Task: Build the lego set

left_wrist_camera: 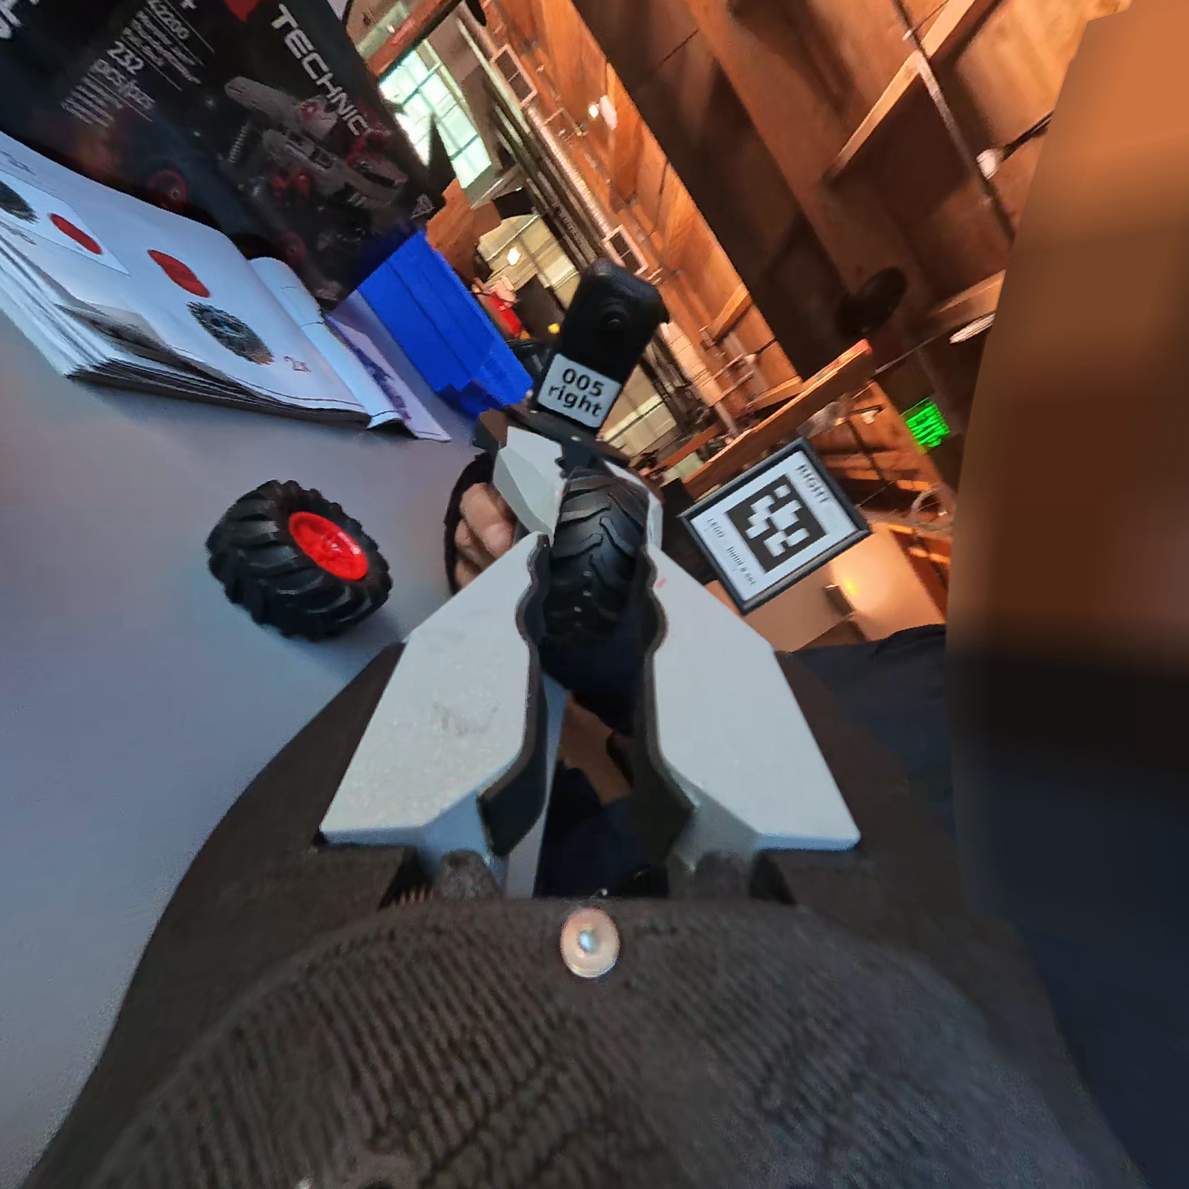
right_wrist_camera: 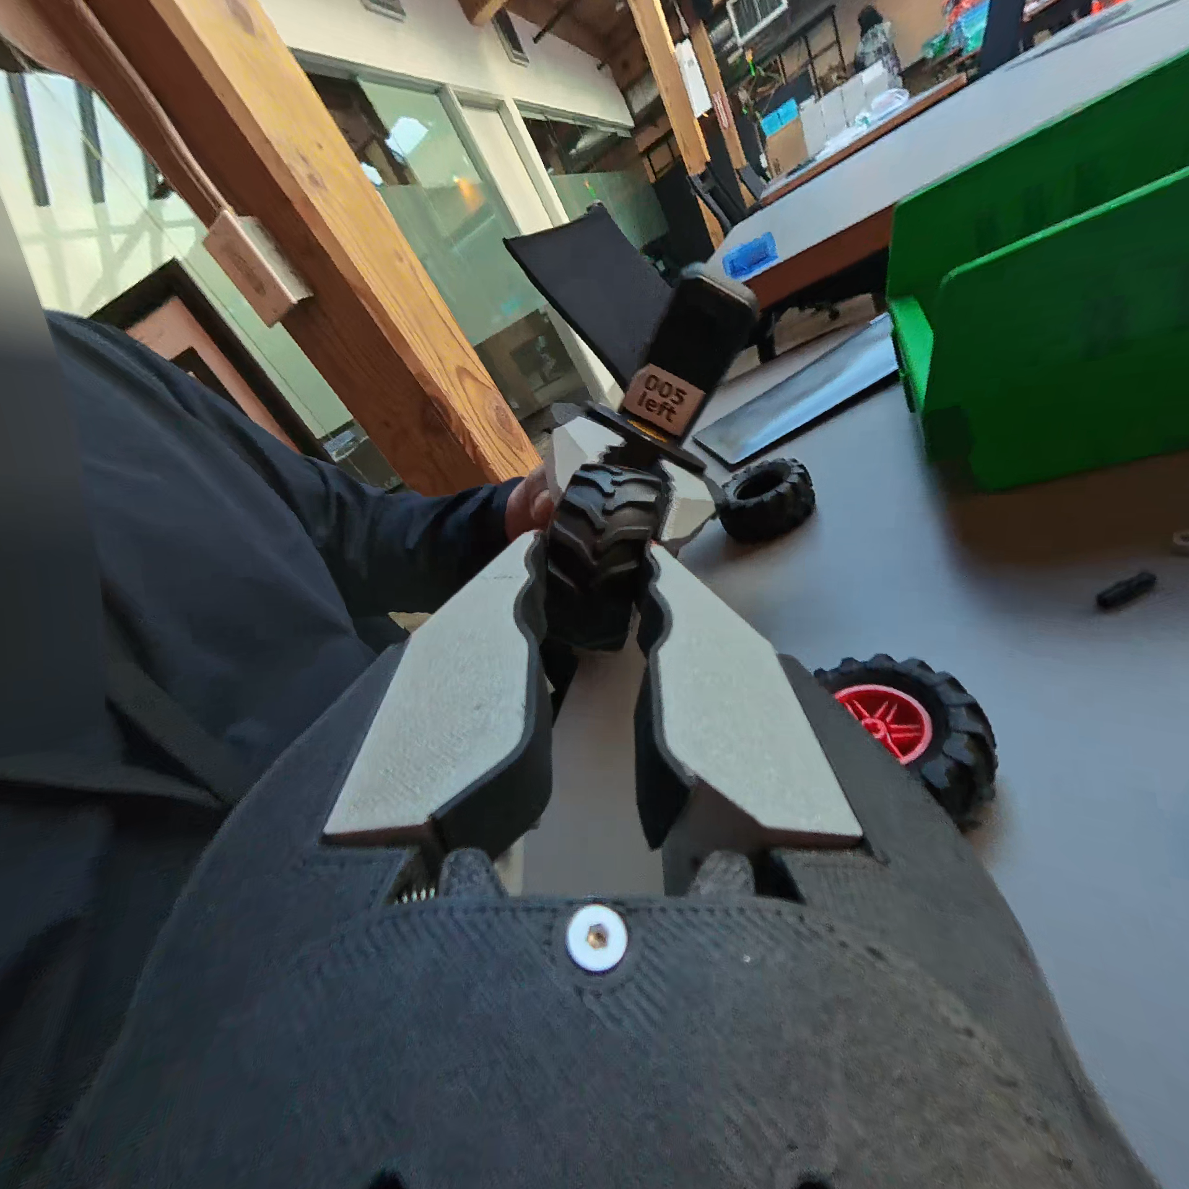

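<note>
- Left wrist view: left gripper [left_wrist_camera: 595, 579] clamped on a black tyre [left_wrist_camera: 595, 553], held in the air over the table [left_wrist_camera: 129, 643]; right gripper [left_wrist_camera: 572, 476] grips it from the far side. Finished wheel with red rim [left_wrist_camera: 299, 560] lies near the manual [left_wrist_camera: 161, 309].
- Right wrist view: right gripper [right_wrist_camera: 589, 579] closed on the same tyre [right_wrist_camera: 598, 547]. Bare tyre [right_wrist_camera: 765, 498] and finished wheel [right_wrist_camera: 913, 727] on the table.
- Step: probably seating a rim in the tyre; rim hidden, can't confirm. Next: squeeze evenly, keep it square.

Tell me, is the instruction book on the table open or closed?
Open. The instruction book lies flat on the table with its pages spread, printed pictures facing up.
</note>
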Action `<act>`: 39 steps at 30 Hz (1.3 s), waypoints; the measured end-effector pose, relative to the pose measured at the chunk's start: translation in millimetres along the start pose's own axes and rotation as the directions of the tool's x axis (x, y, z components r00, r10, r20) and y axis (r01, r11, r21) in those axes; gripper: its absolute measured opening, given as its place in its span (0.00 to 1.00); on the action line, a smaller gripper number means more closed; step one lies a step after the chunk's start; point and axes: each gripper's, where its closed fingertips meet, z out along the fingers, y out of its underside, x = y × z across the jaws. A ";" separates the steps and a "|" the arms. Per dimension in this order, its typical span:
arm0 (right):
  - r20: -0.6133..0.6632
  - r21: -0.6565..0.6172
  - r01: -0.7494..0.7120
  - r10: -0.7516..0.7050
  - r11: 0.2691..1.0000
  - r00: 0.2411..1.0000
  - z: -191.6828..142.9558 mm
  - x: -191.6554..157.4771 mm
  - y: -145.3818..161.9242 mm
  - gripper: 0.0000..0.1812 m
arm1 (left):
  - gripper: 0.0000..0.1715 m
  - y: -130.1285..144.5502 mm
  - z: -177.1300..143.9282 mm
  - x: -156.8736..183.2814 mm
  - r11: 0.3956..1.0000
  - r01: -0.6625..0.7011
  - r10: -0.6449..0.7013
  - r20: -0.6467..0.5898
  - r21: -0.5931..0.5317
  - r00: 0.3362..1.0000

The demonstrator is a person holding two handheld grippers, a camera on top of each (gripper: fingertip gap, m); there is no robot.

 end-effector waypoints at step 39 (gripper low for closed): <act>-0.296 -0.492 0.495 -0.672 0.716 0.678 -13.8 34.2 14.3 0.14 | 0.20 -15.7 -8.4 -19.5 0.993 -0.091 0.098 0.093 -0.070 0.991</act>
